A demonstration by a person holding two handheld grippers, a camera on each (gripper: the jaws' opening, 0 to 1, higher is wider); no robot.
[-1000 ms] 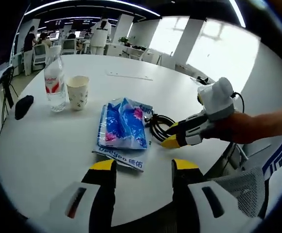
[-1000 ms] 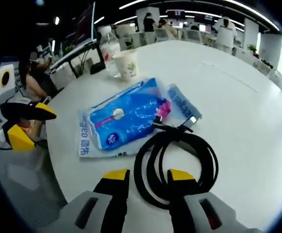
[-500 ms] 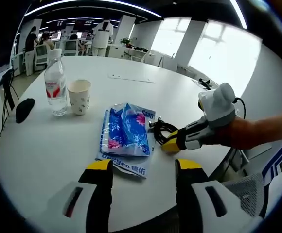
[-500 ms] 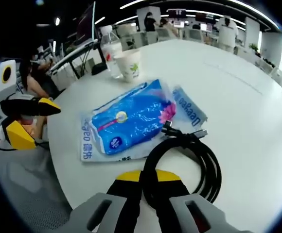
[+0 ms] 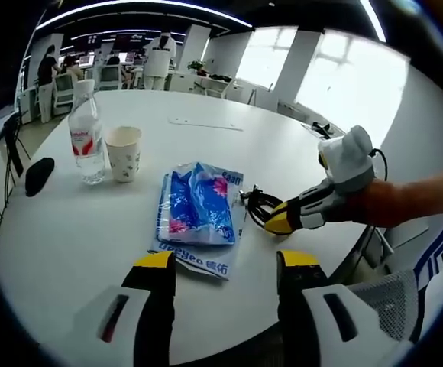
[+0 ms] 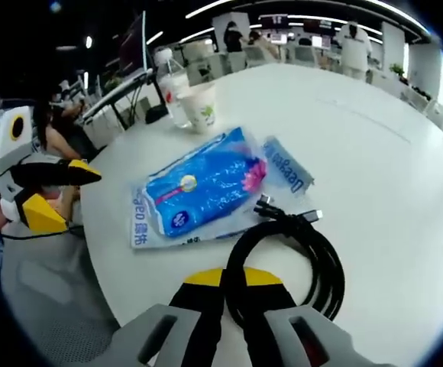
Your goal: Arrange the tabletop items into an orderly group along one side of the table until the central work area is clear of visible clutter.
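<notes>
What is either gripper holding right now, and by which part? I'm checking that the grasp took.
The right gripper is shut on the coiled black cable, pinching the near side of its loop. The left gripper is open, holding nothing.

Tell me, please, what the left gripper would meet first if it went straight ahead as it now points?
Most likely the blue tissue pack: the open left gripper points at the pack's near edge, with bare table between them; depth is uncertain.

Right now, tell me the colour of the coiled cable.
Black, clearest in the right gripper view: coiled cable, held by the right tongs.
</notes>
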